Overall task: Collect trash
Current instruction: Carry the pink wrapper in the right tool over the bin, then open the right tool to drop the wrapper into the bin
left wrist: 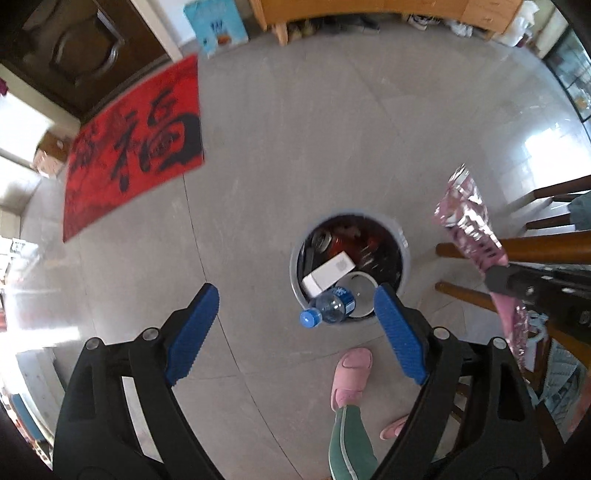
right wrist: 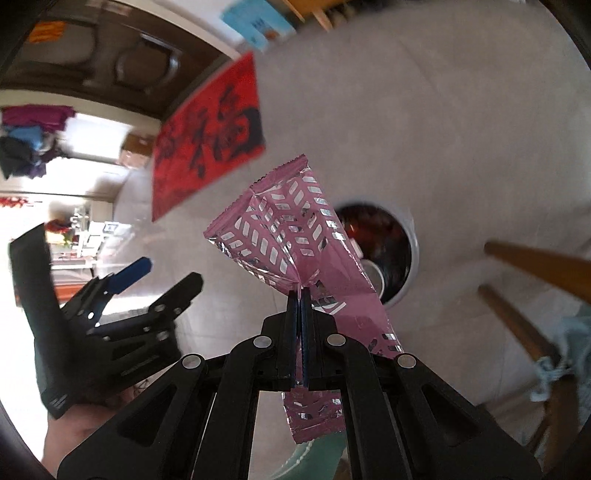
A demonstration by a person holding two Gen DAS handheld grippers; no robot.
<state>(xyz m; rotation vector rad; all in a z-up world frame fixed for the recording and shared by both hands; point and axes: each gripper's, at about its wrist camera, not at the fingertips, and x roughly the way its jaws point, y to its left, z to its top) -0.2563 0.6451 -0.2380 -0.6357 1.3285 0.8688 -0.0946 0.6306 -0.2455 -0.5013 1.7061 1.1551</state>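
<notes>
A round grey trash bin [left wrist: 404, 254] stands on the floor, holding a white box [left wrist: 330, 271], a cup and dark waste. A clear plastic bottle [left wrist: 330, 308] with a blue cap hangs in the air over the bin's near rim, free of both fingers. My left gripper [left wrist: 295, 306] is open and empty above it. My right gripper [right wrist: 300, 291] is shut on a pink foil wrapper [right wrist: 280, 229], held above and beside the bin [right wrist: 413, 243]. The wrapper [left wrist: 469, 218] and right gripper [left wrist: 498, 278] show at the right of the left wrist view. The left gripper [right wrist: 162, 275] shows at the left of the right wrist view.
A red mat [left wrist: 136, 147] with black characters lies on the tiled floor to the left. Wooden chair legs [left wrist: 535, 249] stand right of the bin. A foot in a pink slipper [left wrist: 351, 376] is near the bin. A wooden bench [left wrist: 384, 14] and a blue box [left wrist: 218, 26] stand at the far wall.
</notes>
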